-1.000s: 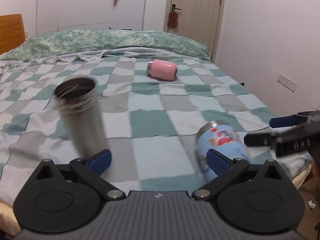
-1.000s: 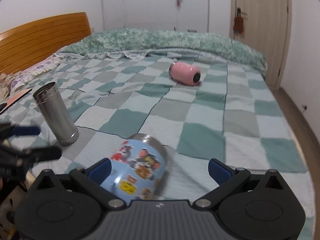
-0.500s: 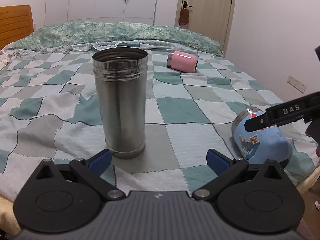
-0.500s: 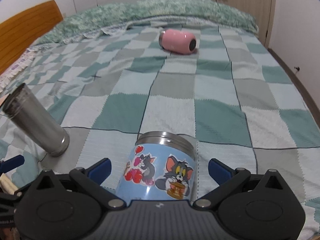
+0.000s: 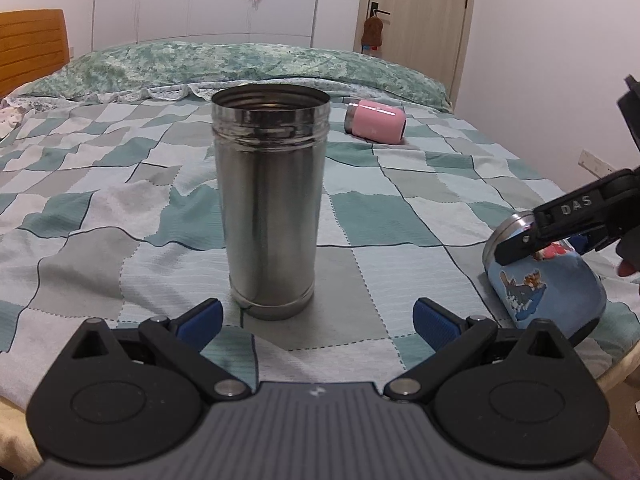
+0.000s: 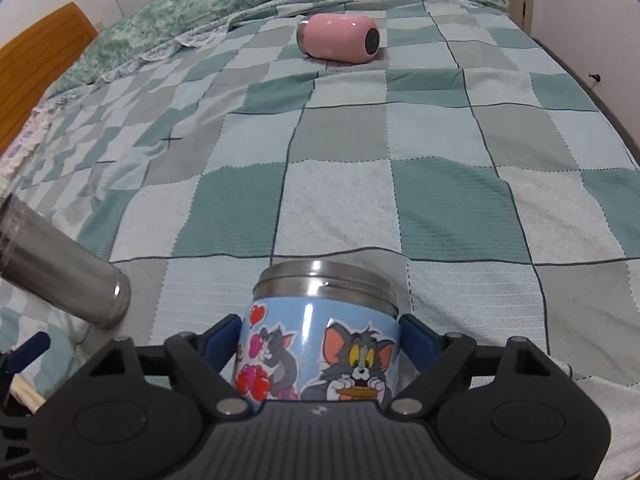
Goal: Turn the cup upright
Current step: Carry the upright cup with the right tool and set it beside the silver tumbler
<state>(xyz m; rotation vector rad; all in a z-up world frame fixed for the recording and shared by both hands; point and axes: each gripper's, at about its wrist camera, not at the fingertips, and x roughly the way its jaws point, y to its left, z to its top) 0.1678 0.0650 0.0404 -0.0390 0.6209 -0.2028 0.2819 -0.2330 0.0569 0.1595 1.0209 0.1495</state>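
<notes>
The checked bedspread (image 6: 340,208) fills both views. Against half a second ago, the right wrist view has dropped lower and closer: the blue cartoon cup (image 6: 320,344), then loose ahead of wide-spread fingers, now sits between the blue pads (image 6: 416,340), which press its sides. The right gripper (image 6: 320,338) is clamped on it. In the left wrist view little has changed; the steel cup (image 5: 270,204) looms slightly nearer.

The steel cup stands upright on the bedspread at 12 o'clock from the left gripper (image 5: 318,318), mouth open to the top, threaded rim showing. The left gripper's fingers are spread wide, apart from the cup's base.

The blue cartoon cup lies on its side near the bed's edge, at 3 o'clock in the left view (image 5: 544,276), steel rim pointing away from the right camera, cat-and-mouse print facing up.

The pink cup (image 6: 340,37) lies on its side at 12 o'clock, well apart.
</notes>
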